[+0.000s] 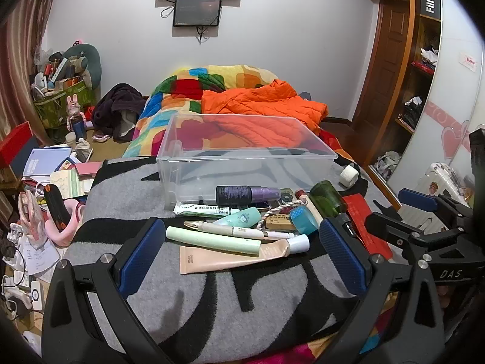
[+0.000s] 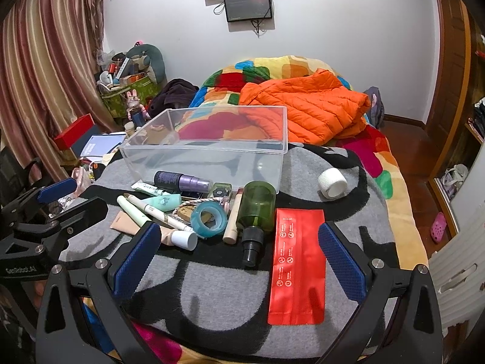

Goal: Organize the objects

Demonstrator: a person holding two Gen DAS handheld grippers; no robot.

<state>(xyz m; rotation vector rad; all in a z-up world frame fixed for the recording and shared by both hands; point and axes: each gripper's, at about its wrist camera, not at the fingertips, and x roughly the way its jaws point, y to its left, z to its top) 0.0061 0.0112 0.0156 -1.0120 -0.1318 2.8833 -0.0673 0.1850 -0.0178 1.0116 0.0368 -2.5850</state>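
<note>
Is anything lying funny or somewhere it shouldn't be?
Yes. The clear plastic box holds nothing, while the toiletries sit jumbled before it. The green spray bottle lies tipped over, and the white tape roll sits apart.

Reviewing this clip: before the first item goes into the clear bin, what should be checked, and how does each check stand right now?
1. Clear bin open on top and with nothing inside: ok.
2. Left gripper open, holding nothing: ok.
3. Right gripper open, holding nothing: ok.
4. Red pouch lies flat on the blanket, apart from the pile, easy to reach: ok.
5. Green bottle free to lift: not ok; it lies on its side, pressed against the beige tube and close to the tape roll.
6. White roll stable on the blanket: cannot tell; it lies on its side and might roll.
</note>
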